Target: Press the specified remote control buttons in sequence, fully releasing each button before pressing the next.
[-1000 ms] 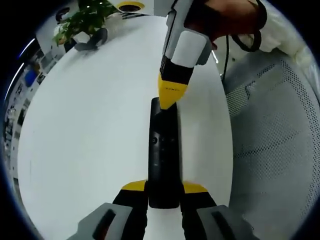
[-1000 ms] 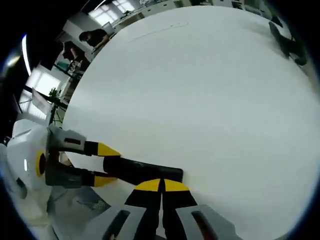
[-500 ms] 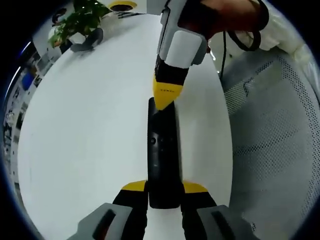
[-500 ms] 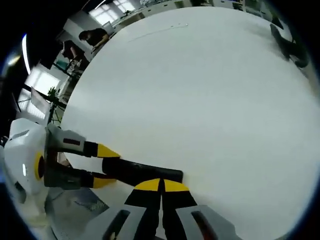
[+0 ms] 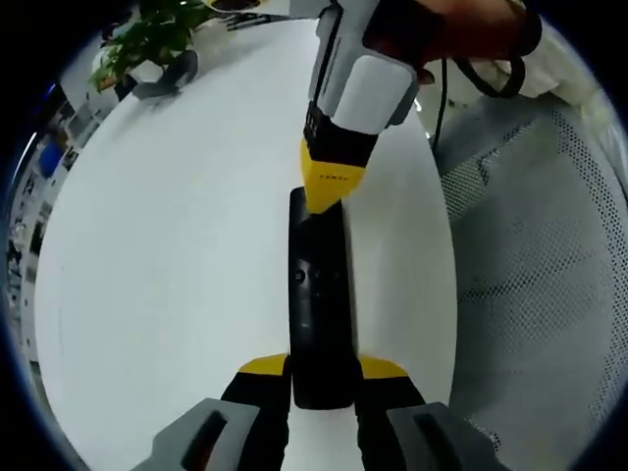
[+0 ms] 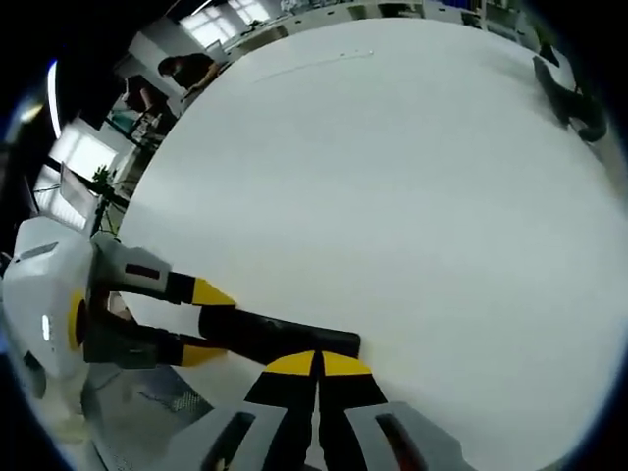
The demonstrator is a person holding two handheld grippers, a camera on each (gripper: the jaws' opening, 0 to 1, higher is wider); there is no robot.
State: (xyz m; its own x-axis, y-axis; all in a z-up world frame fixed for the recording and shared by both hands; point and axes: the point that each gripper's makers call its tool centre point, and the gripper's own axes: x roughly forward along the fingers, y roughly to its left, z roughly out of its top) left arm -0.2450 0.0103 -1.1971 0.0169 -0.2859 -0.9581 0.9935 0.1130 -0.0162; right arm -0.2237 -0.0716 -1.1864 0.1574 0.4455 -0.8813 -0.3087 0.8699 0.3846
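- Left gripper view: a black remote control (image 5: 319,294) lies lengthwise on the white desk (image 5: 177,255), its near end clamped in the left claw (image 5: 322,378).
- The right claw (image 5: 329,191), clenched to one yellow point, touches the remote's far end.
- A potted plant (image 5: 147,39) sits far beyond the remote.
- Right gripper view: the closed right claw (image 6: 316,365) meets the remote (image 6: 280,339); people (image 6: 182,71) stand beyond the desk's far edge.

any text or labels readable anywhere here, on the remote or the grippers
None can be read.
Remote: its buttons show as small dark dots, with no legible marking.
Right hand-held gripper: a faint dark mark on its yellow tip is too blurred to read.
Left hand-held gripper: no lettering visible.
White table: a faint line near the far edge, not text.
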